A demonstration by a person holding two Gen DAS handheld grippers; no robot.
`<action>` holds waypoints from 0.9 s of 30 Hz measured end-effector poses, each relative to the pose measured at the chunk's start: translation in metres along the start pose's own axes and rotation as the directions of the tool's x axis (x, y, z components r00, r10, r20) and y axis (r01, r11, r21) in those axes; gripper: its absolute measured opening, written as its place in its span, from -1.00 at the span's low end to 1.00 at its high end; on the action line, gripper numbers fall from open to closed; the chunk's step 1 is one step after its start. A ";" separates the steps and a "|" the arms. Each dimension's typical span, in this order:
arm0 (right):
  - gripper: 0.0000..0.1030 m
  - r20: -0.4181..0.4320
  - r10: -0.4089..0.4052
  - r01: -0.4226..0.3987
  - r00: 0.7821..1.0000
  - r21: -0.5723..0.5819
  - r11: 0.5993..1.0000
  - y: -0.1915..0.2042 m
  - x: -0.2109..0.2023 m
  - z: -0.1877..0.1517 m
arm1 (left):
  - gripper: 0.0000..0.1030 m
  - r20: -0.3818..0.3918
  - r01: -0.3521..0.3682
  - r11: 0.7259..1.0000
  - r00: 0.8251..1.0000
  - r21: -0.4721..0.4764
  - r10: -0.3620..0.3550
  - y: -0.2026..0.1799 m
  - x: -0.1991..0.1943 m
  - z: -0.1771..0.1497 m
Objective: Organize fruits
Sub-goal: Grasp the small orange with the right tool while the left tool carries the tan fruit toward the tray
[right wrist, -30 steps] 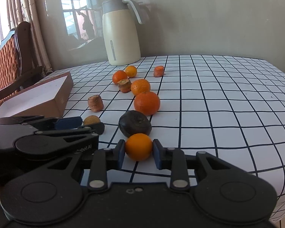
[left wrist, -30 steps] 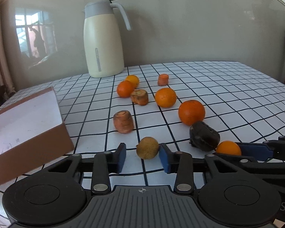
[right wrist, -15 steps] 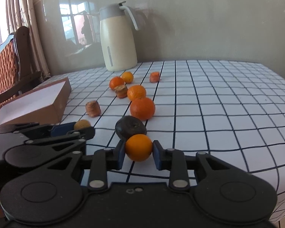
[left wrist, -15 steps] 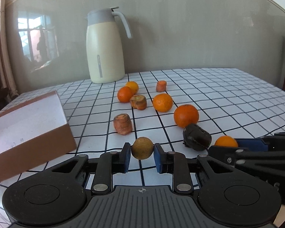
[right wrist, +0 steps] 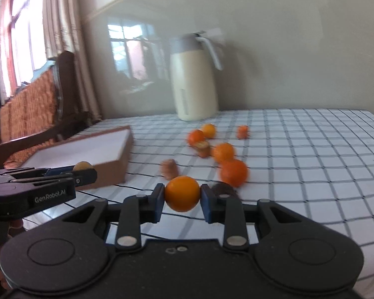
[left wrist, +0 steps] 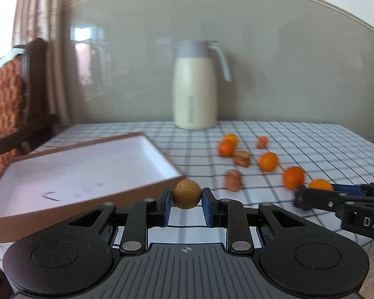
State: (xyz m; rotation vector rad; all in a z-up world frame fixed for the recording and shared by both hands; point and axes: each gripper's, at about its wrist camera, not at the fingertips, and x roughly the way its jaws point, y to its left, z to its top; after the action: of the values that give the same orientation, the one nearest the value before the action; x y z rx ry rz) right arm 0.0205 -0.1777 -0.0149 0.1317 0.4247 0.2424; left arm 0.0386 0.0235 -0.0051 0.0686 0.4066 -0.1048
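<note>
1. My left gripper (left wrist: pixel 187 200) is clamped on a brown fruit (left wrist: pixel 186 194), held above the bench (left wrist: pixel 311 134) at the near corner of the box (left wrist: pixel 82 167).
2. My right gripper (right wrist: pixel 182 200) is clamped on an orange (right wrist: pixel 182 197), lifted above the bench, to the right of the box.
3. The box is shallow, brown outside and white inside, and lies left of the loose fruit.
4. More oranges (right wrist: pixel 233 173) and carrot pieces (right wrist: pixel 170 168) lie scattered right of the box.
5. A cream jug (left wrist: pixel 195 87) stands beyond the box, by the wall.
</note>
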 end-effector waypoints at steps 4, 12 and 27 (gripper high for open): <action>-0.57 0.006 0.073 -0.073 0.997 -0.027 0.997 0.021 0.012 0.004 | -0.49 0.019 -0.061 0.997 0.998 -0.045 0.062 0.028 -0.009 0.000; -0.57 0.038 0.192 -0.188 0.981 -0.095 0.978 0.062 0.037 0.022 | -0.49 0.051 -0.192 0.971 0.978 -0.140 0.200 0.080 -0.021 -0.002; -0.57 0.062 0.290 -0.281 0.955 -0.119 0.952 0.107 0.100 0.046 | -0.49 0.016 -0.423 0.865 0.896 -0.271 0.444 0.171 -0.026 -0.006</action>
State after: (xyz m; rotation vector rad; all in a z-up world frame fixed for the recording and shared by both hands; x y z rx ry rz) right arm 0.1061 -0.0526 0.0066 0.0952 0.3117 0.5437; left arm 0.0326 0.1962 0.0070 -0.1054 0.3153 0.3935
